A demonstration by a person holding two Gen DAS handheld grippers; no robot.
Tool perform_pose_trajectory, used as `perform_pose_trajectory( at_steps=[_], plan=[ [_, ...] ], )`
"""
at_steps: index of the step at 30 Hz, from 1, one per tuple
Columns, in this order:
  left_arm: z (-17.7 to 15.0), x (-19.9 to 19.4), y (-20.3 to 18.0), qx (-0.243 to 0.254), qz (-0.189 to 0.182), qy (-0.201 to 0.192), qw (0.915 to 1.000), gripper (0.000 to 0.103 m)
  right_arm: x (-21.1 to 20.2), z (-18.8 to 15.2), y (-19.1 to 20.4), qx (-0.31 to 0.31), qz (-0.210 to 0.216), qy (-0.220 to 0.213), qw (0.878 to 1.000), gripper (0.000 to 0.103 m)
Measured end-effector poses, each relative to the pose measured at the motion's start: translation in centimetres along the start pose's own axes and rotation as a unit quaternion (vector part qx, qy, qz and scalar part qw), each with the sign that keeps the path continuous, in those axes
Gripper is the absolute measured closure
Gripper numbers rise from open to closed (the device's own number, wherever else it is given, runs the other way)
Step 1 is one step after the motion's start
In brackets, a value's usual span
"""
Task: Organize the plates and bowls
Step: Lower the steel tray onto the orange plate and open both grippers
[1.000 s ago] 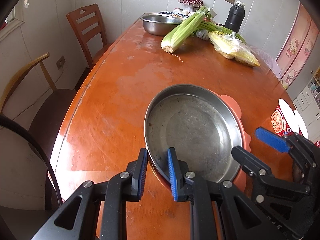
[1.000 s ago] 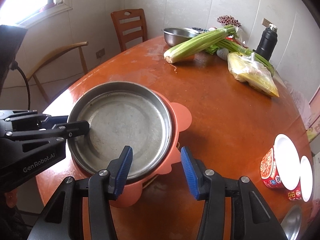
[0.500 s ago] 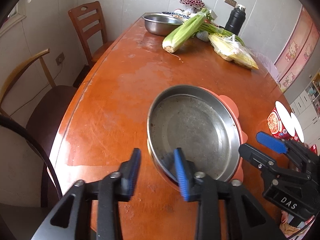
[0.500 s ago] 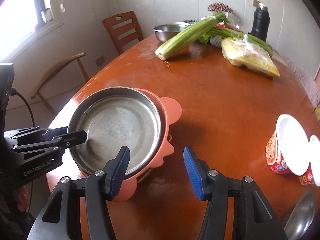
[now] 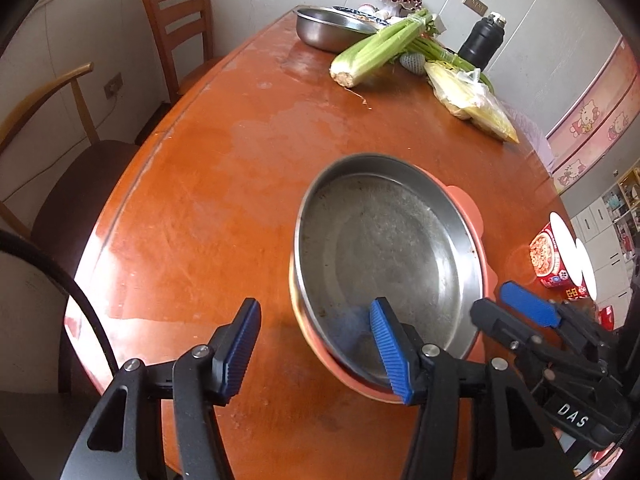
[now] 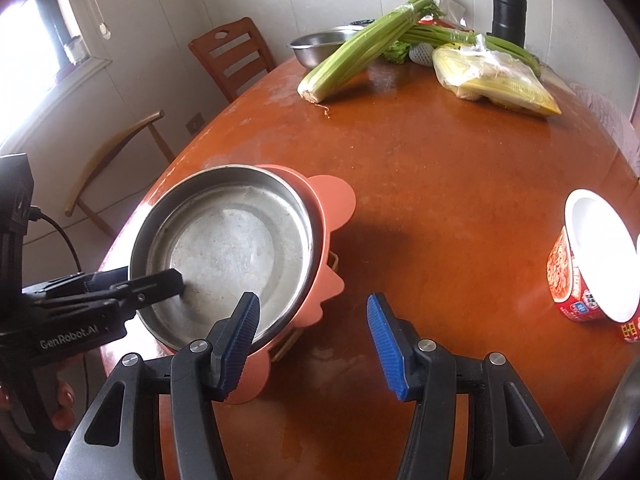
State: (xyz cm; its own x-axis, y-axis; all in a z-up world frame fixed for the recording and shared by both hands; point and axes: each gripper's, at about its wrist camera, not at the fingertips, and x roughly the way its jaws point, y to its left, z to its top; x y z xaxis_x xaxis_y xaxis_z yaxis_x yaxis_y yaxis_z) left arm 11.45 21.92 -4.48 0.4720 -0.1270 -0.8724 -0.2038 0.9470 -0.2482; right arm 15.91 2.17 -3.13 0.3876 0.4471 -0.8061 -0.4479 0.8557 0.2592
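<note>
steel plate (image 5: 390,258) nested in orange dish (image 6: 332,196); both grippers' fingers released.

Pan (image 5: 384,256) sits nested in a scalloped plate (image 6: 334,196) on the near part of the table (image 5: 208,184). Left tool (image 5: 316,346) straddles the pan's near rim, one finger inside, one outside over the table; its jaws have just been opening, not pressing the rim. Right tool (image 6: 314,338) is beside it to the right, left finger over the plate's edge, right finger over bare table. Noodle cups (image 6: 584,272) stand well right of the pan. At the far end: bowl (image 5: 330,32), celery (image 5: 376,50) lying against its right side, flask (image 5: 482,46) behind, bagged corn (image 5: 470,100) right of the celery. Two chairs (image 5: 180,32) stand left of the table.
</note>
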Motion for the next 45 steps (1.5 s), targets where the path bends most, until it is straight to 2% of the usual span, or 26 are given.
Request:
perform_pose_trajectory(
  at_steps=[8,13,21,32,45],
  plan=[
    [-0.1,1.0,-1.4,0.010,-0.013,0.014,0.9998,0.047,1.0,-0.4,0.1,-0.004,0.017,0.018,1.000,0.045],
    [0.2,1.6,-2.3,0.015,-0.008,0.016,0.9997,0.047,1.3,-0.3,-0.8,0.006,0.022,0.021,1.000,0.046],
    [1.1,2.7,-4.4,0.030,-0.007,0.017,0.9994,0.047,1.1,-0.1,-2.6,0.013,-0.003,0.012,1.000,0.046],
    [2.5,4.2,-7.0,0.045,-0.010,0.017,0.9988,0.046,0.7,0.2,-5.3,0.038,-0.012,0.013,0.999,0.046],
    [1.9,3.6,-6.8,0.051,0.003,0.007,0.9987,0.046,0.5,0.3,-5.2,0.036,-0.023,0.006,0.999,0.045]
  ],
)
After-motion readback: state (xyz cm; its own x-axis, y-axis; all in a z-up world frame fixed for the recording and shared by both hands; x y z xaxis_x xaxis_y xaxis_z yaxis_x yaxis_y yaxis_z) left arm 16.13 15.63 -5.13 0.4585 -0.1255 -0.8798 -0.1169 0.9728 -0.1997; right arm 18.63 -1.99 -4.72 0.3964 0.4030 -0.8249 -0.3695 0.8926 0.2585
